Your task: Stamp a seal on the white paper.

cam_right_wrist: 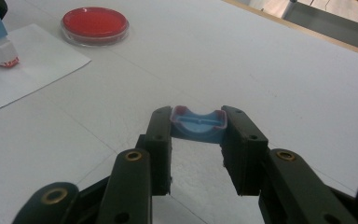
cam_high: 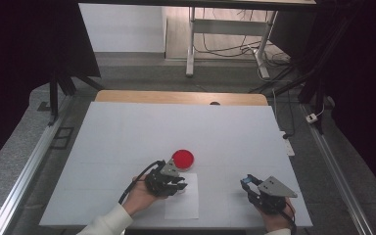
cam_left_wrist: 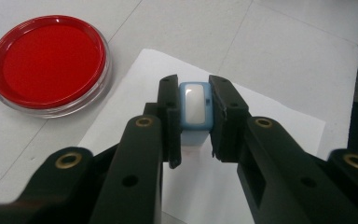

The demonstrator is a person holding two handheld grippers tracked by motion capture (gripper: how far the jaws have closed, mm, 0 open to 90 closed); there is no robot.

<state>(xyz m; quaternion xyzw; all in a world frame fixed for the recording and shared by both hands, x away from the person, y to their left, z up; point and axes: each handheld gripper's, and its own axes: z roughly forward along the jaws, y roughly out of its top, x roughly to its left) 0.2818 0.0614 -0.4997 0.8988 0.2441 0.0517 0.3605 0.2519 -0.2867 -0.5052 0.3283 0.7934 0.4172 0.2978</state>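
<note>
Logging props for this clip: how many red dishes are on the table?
1. The red dish sits on the white table, just beyond the sheet of paper and near the left gripper.

Surface: a table (cam_high: 127,132) under a white cover, with faint seam lines crossing it.
Far edge: a strip of bare wooden tabletop (cam_high: 176,97) shows beyond the cover.
Paper: a white sheet of paper (cam_high: 183,208) lies flat near the front edge, left of centre.
Dish: a round clear petri dish (cam_high: 182,158) with red filling sits on the cover just beyond the sheet's far corner.
</note>
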